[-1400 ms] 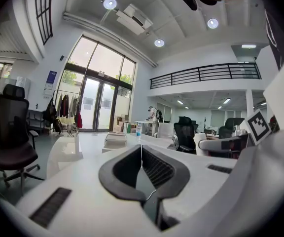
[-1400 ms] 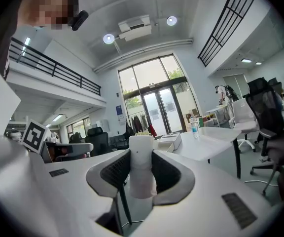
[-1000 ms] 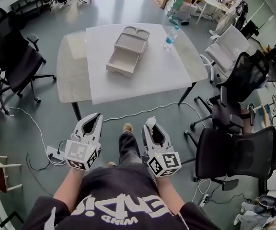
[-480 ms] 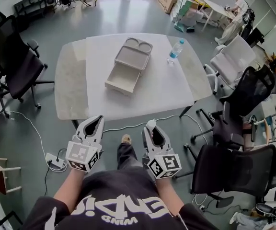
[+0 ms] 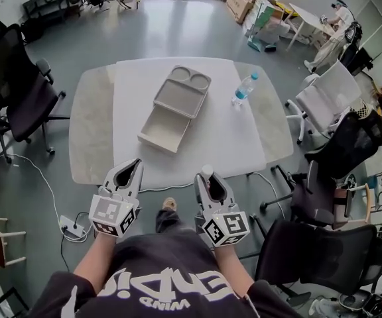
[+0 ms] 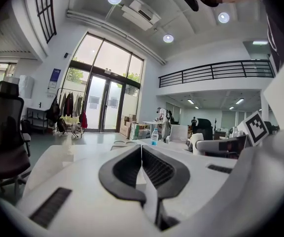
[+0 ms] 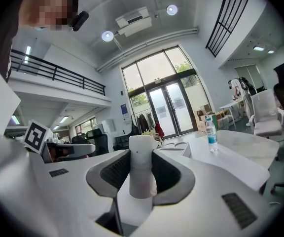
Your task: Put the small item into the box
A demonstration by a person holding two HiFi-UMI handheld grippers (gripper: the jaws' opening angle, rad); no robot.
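White plastic fills the space between your right gripper's (image 5: 208,180) jaws: a small cylinder (image 5: 207,171) stands upright there, and the dark pads (image 7: 167,174) press on it from both sides, so the jaws sit partly apart and clamped on it. In the right gripper view the cylinder (image 7: 142,172) rises above the jaw tips (image 7: 142,158).

Your left gripper (image 5: 130,171) holds nothing. In the left gripper view its jaw tips (image 6: 141,149) meet, with only the hollow of the pads behind them.

You hold both grippers low and close to your body, side by side, at the near edge of the white table (image 5: 224,138). The left one is just off the table's near left corner. The right one has its tip over the near edge.

The box (image 5: 164,123) lies open on the table, well apart from both grippers, to the far side and a little left of the table's middle. Its shallow tray is nearer you, and a flat part with two round hollows (image 5: 190,81) lies at its far end.

A water bottle (image 5: 243,89) with a blue label stands to the right of the box, apart from it.

Black office chairs stand on the left (image 5: 18,91) and on the right (image 5: 337,144) of the table. A white cable (image 5: 42,177) runs across the grey floor on your left.
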